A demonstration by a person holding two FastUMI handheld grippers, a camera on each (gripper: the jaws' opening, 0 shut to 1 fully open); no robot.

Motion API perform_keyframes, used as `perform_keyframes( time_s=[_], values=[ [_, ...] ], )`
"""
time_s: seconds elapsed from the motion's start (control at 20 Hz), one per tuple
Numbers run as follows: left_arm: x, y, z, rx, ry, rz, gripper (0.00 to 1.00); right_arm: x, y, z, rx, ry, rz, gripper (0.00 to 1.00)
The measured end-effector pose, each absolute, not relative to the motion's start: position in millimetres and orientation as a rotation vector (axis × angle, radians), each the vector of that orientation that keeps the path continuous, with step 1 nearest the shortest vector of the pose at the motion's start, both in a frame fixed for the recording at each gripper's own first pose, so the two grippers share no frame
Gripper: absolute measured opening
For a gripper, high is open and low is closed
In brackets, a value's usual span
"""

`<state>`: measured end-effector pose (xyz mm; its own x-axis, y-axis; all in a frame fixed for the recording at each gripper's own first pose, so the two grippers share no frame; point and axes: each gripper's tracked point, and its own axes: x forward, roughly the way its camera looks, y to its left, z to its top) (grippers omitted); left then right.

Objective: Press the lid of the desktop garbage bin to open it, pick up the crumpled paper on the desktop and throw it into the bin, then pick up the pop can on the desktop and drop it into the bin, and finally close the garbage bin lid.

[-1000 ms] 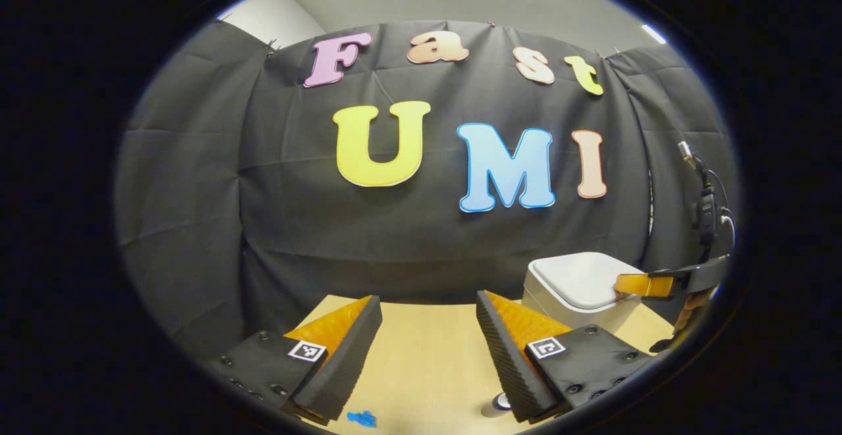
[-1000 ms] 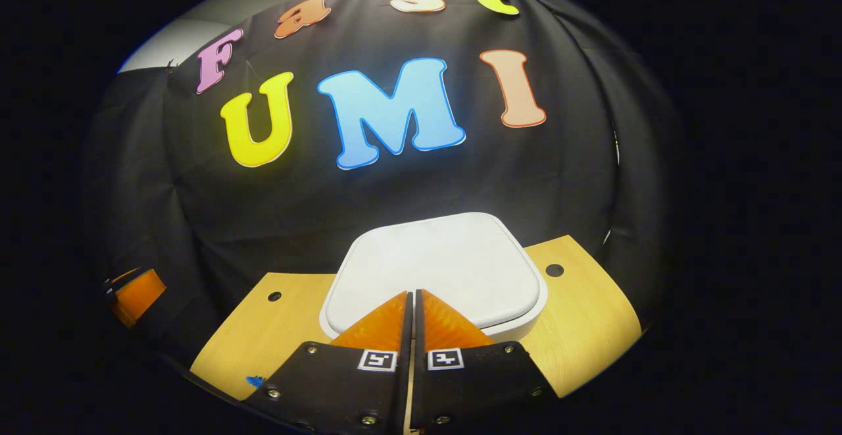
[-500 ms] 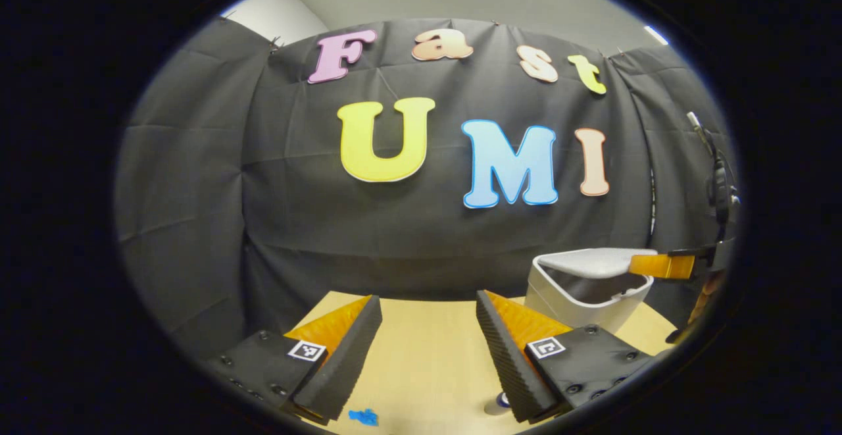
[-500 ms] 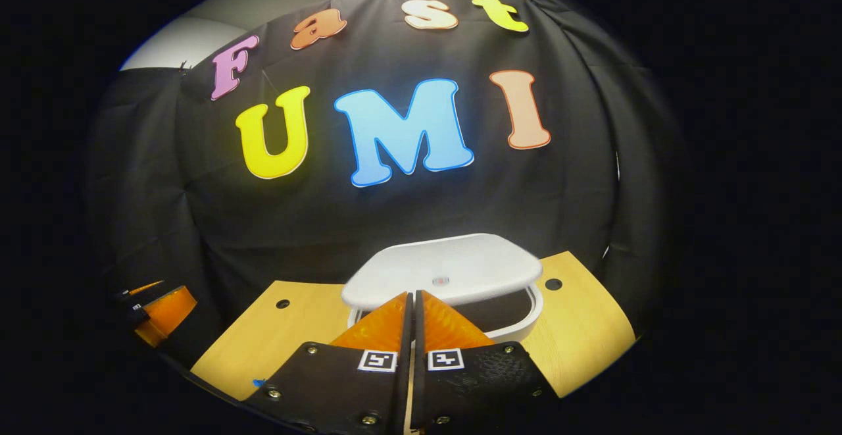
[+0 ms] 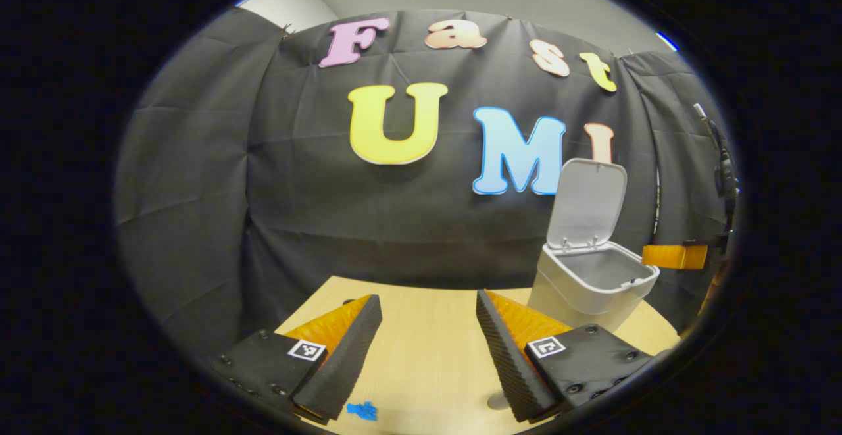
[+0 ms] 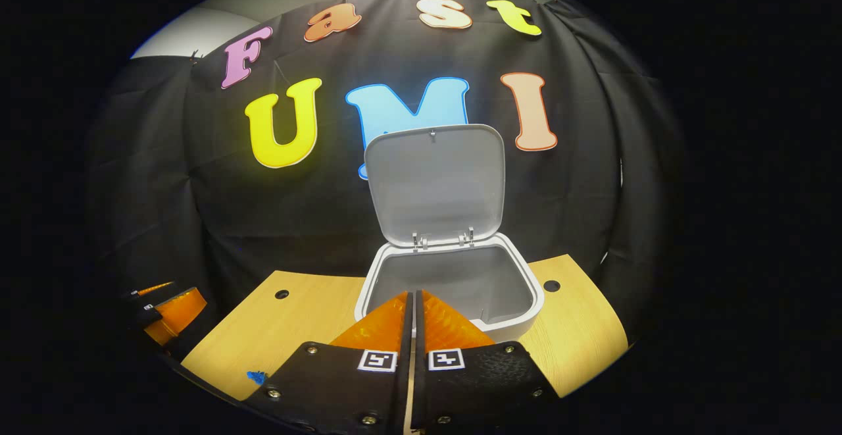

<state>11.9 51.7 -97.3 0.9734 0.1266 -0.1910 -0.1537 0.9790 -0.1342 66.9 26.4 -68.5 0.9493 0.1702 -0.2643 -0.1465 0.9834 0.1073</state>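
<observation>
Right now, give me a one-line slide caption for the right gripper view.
Right gripper, fingers shut, poised at the front rim of the open desktop bin, lid standing upright.

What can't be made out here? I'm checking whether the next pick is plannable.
- Grey round thing on the light wooden desktop: left gripper view, mostly behind the left tool; possibly the can.
- White plastic bin, lid upright: right gripper view, its floor is hidden behind the shut right tool.
- Small blue scrap: too small to identify.
</observation>
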Motion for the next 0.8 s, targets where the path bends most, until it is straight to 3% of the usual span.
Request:
perform_keyframes(
  time_s=[0.25, 0.3, 0.5, 0.55, 0.6, 0.65, 0.75, 0.8],
  values=[
    [7.6, 78.3, -140.0, -0.246, 0.254, 0.145, 1.00, 65.2, 29.1, -73.2, 0.076, 0.289, 0.169, 0.04],
    [7.3, 87.8, -147.1, -0.272, 0.265, 0.153, 0.96, 65.0, 29.4, -73.6, 0.075, 0.292, 0.170, 0.04],
    [6.1, 126.0, -181.6, -0.343, 0.317, 0.213, 1.00, 64.1, 29.5, -81.6, 0.071, 0.310, 0.170, 0.04],
    [0.2, 133.6, -193.5, -0.353, 0.333, 0.225, 0.96, 64.0, 29.1, -84.6, 0.072, 0.315, 0.169, 0.04],
    [-3.5, 140.8, -203.6, -0.361, 0.350, 0.236, 1.00, 63.6, 29.3, -85.9, 0.072, 0.320, 0.169, 0.04],
    [-8.1, 148.9, -215.4, -0.369, 0.367, 0.246, 0.96, 63.4, 28.9, -88.8, 0.073, 0.325, 0.168, 0.04],
    [-13.3, 160.6, -238.3, -0.375, 0.405, 0.261, 1.00, 63.1, 28.4, -92.3, 0.072, 0.334, 0.167, 0.04],
    [-16.5, 164.6, -252.1, -0.373, 0.431, 0.269, 0.96, 63.9, 28.6, -93.4, 0.072, 0.339, 0.167, 0.04]
  ],
)
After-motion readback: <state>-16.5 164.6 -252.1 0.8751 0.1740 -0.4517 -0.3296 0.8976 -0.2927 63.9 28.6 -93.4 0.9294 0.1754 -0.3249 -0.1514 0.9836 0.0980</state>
